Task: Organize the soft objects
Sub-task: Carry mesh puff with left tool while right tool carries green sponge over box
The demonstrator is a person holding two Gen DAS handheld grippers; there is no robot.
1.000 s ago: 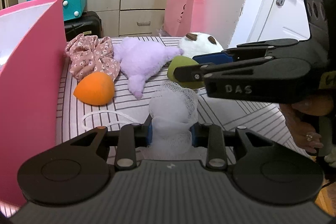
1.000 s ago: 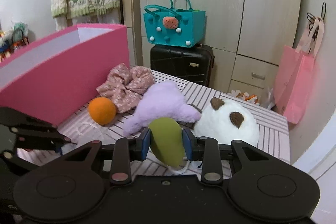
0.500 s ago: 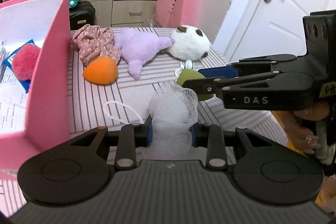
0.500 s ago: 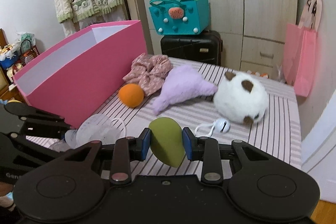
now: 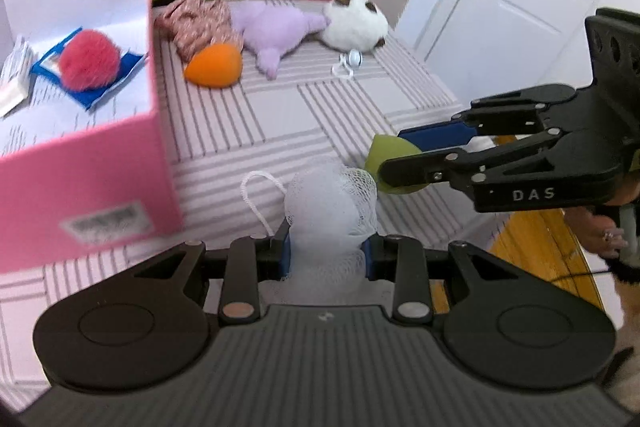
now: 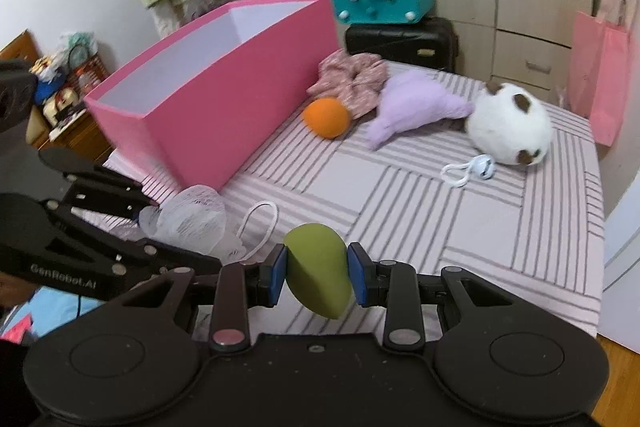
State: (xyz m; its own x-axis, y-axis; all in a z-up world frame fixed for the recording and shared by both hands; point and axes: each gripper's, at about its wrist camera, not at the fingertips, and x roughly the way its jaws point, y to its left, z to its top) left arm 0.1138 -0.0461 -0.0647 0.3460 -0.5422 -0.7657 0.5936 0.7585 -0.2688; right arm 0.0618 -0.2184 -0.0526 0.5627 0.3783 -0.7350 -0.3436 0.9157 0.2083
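Left tool [image 5: 326, 253] clenched on a white mesh pouf [image 5: 331, 203], right tool [image 6: 316, 273] on a green sponge [image 6: 318, 269]; pink box [image 5: 80, 163] apparently holds one red pompom [image 5: 90, 61], four soft items left on the bed [image 5: 280, 115].

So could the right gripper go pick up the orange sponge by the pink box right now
Probably not yet. The right gripper is shut on the green sponge, so its jaws are full. The orange sponge lies uncovered on the striped bed with open bed in front of it, so it should be reachable once the green one is dropped.
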